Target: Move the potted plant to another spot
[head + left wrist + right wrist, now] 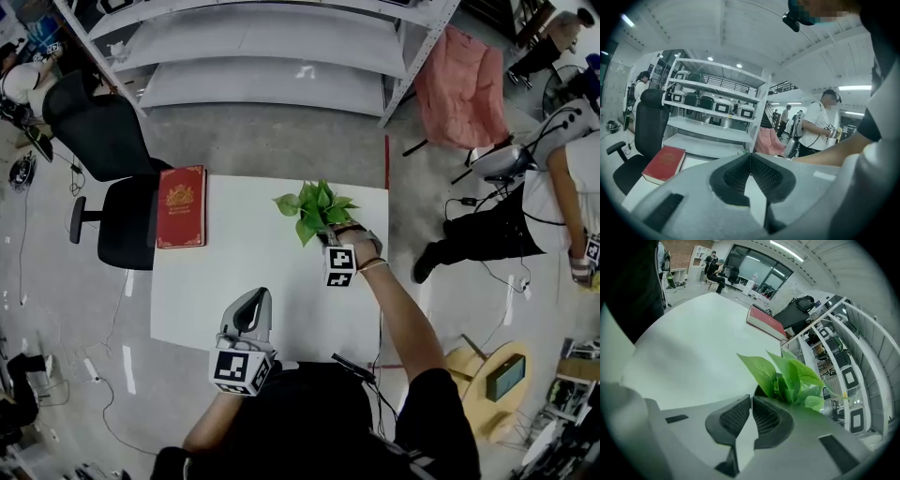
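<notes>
Arm (pixel 401 309) outstretched, right gripper (pixel 328 240) pinching potted plant (pixel 314 206) rim

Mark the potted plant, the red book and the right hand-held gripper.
potted plant (pixel 314 206): head view, on its leaves.
red book (pixel 181 206): head view, middle of its cover.
right hand-held gripper (pixel 751 397): right gripper view, between its jaw tips.
</notes>
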A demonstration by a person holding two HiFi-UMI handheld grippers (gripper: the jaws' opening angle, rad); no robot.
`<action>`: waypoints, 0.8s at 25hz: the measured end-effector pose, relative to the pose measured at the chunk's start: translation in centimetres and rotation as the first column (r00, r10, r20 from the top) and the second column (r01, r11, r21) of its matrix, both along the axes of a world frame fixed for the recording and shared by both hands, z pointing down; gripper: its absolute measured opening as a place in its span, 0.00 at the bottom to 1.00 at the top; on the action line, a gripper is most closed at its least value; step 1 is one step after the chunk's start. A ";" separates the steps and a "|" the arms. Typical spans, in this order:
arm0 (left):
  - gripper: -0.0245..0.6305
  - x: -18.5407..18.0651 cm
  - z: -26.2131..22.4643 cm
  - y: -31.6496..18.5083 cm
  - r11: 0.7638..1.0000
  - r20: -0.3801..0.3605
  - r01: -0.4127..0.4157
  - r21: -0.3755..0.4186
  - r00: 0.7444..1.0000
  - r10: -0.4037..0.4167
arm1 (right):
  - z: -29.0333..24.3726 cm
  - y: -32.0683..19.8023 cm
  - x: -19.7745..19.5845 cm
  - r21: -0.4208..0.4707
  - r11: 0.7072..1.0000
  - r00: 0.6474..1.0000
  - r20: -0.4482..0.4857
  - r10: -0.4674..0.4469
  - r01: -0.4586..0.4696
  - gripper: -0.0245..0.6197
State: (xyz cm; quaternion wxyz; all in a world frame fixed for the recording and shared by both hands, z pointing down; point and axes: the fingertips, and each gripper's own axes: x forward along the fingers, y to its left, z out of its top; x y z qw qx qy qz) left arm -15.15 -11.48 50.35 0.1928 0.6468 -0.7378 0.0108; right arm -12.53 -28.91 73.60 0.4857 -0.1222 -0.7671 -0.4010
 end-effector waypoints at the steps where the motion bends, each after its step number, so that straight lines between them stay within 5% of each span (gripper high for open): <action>1: 0.06 0.1 -0.1 0.1 1.000 0.001 -0.009 0.003 1.000 0.009 | -0.3 0.4 0.5 -0.002 1.000 1.000 -0.003 0.008 -0.008 0.08; 20: 0.06 2.1 -0.8 1.9 0.978 0.000 -0.205 0.049 0.979 0.205 | -2.0 6.3 9.6 -0.010 0.962 0.962 -0.015 0.273 -0.273 0.08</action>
